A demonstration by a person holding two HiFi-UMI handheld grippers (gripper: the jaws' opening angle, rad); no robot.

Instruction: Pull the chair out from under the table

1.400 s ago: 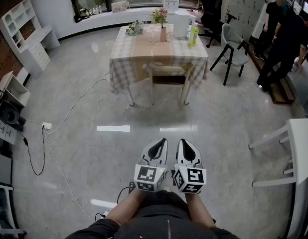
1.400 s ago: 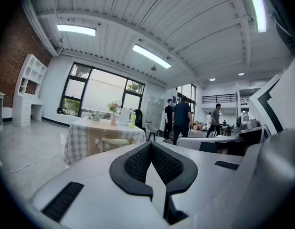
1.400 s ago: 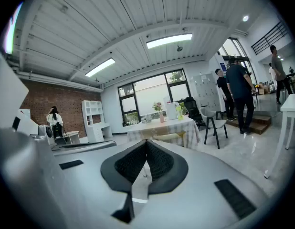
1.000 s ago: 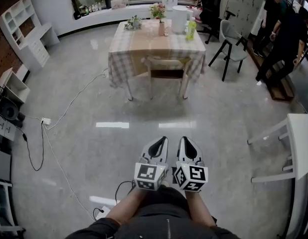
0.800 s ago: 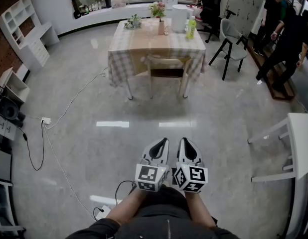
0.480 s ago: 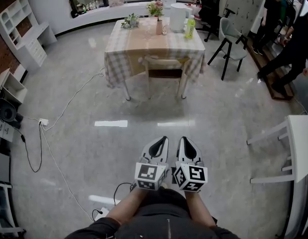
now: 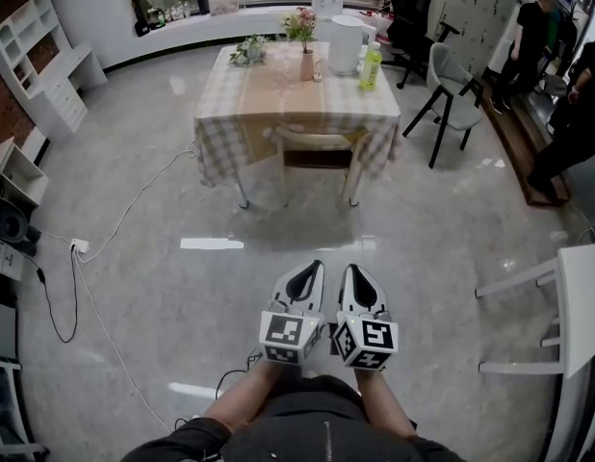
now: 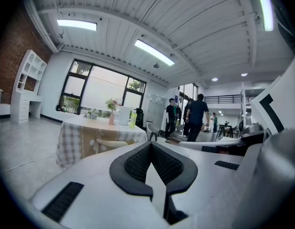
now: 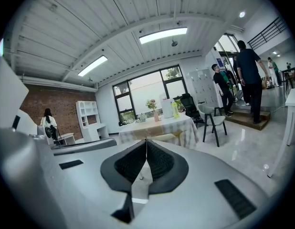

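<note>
A pale wooden chair (image 7: 317,152) is tucked under the near side of a table (image 7: 247,114) with a checked cloth, well ahead of me across the floor. The same chair (image 8: 108,144) shows small in the left gripper view, and in the right gripper view the chair (image 9: 162,137) sits just above the jaws. My left gripper (image 7: 309,271) and right gripper (image 7: 355,271) are held side by side in front of my body, both shut and holding nothing. Both point toward the table, far short of it.
On the table stand a vase of flowers (image 7: 304,41), a white kettle (image 7: 344,46) and a green bottle (image 7: 372,65). A grey chair (image 7: 450,99) stands right of the table, people (image 7: 577,114) beyond it. A white table (image 7: 577,306) is at my right; cables (image 7: 95,258) trail at left.
The table and chair have come nearer and lower in the head view as I walk toward them. The grippers keep their place before my body, still shut. The people at right have shifted.
</note>
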